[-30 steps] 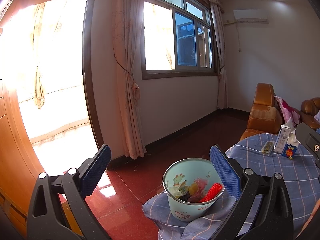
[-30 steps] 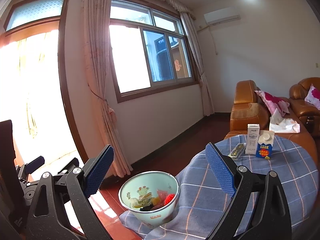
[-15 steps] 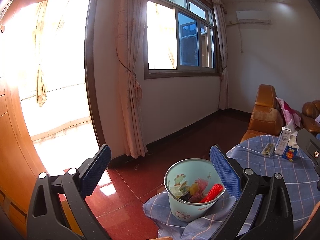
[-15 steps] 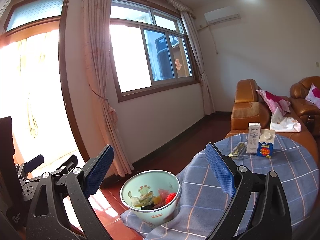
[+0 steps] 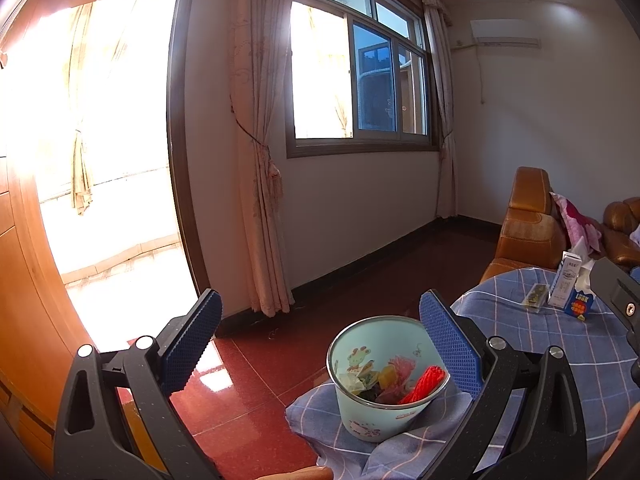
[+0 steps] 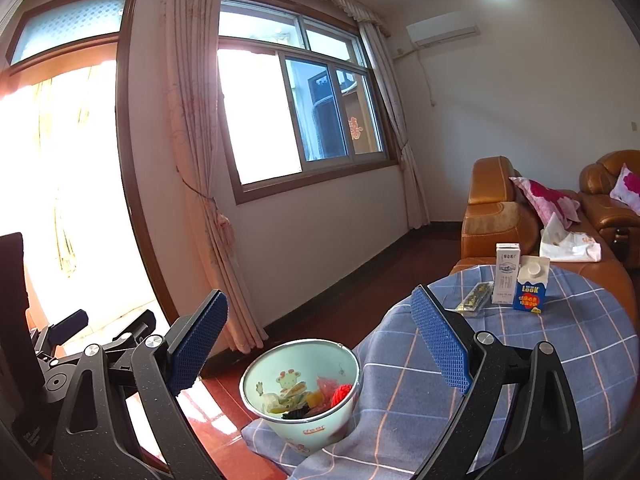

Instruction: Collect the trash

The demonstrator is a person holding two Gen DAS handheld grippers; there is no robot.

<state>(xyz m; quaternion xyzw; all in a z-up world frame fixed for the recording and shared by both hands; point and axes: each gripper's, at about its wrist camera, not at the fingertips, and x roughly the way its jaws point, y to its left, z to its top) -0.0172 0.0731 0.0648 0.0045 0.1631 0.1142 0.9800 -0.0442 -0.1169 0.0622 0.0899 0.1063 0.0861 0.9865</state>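
Note:
A pale blue cartoon-printed trash bucket [image 5: 384, 400] [image 6: 304, 400] stands at the near left edge of a table under a blue checked cloth [image 5: 568, 364] [image 6: 520, 364]. It holds crumpled wrappers and a red net. At the far side stand a white milk carton [image 6: 507, 274] [image 5: 565, 281], a blue carton [image 6: 531, 285] [image 5: 581, 303] and a flat wrapper [image 6: 474, 298] [image 5: 535, 297]. My left gripper [image 5: 320, 342] is open and empty, above the bucket. My right gripper [image 6: 320, 340] is open and empty, above the bucket and table edge.
Glossy red floor [image 5: 256, 400] lies left of the table. An orange leather sofa [image 6: 496, 212] with pink cushions stands behind the table. Curtains [image 6: 208, 184], a window and a bright balcony door fill the far wall. The left gripper's body [image 6: 60, 360] shows at the right view's left edge.
Both views have shifted slightly; the bucket and cartons have barely drifted in frame. Both grippers stay open and empty.

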